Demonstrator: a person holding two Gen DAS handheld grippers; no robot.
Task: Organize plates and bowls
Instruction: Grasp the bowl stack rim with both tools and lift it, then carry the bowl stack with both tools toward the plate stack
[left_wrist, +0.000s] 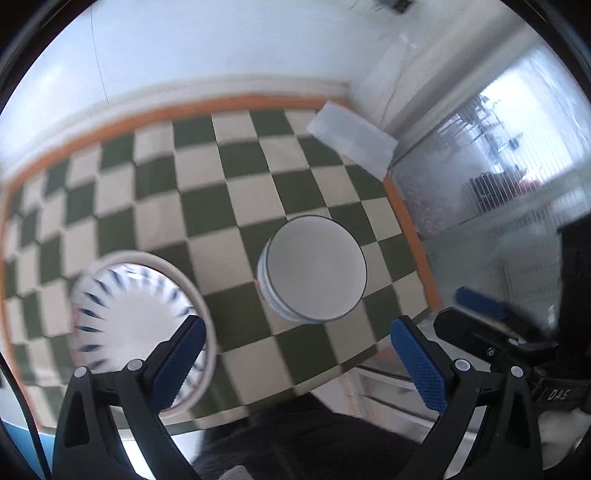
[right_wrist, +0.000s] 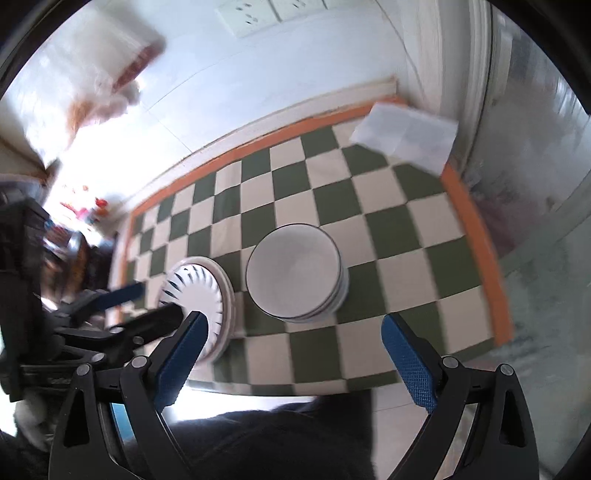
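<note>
**Both grippers wide and unloaded over the checkered cloth**

Seen first through the left wrist camera: left gripper (left_wrist: 297, 354) spread wide, blue pads (left_wrist: 417, 363) far apart, nothing between them. Stack of white bowls (left_wrist: 314, 267) just above centre, upright on the green-and-white checkered tablecloth (left_wrist: 207, 184), apart from both pads. Patterned plate (left_wrist: 136, 321) with dark radial marks at 8 o'clock, partly behind the left pad, lying flat; contact with that pad impossible to judge. Clear plastic box (left_wrist: 351, 138) at 1 o'clock on the cloth's orange border. Right gripper (left_wrist: 480, 317) at 4 o'clock, off the cloth's edge.

Next, through the right wrist camera: right gripper (right_wrist: 291, 345) likewise opened wide, holding nothing. Stack of white bowls (right_wrist: 295, 271) at centre, just beside the patterned plate (right_wrist: 199, 291) at 9 o'clock. Left gripper (right_wrist: 144, 299) reaching in from 9 o'clock, one tip over the plate. Clear plastic box (right_wrist: 406, 133) at 1 o'clock. Wall sockets (right_wrist: 258, 13) at 12 o'clock.
</note>
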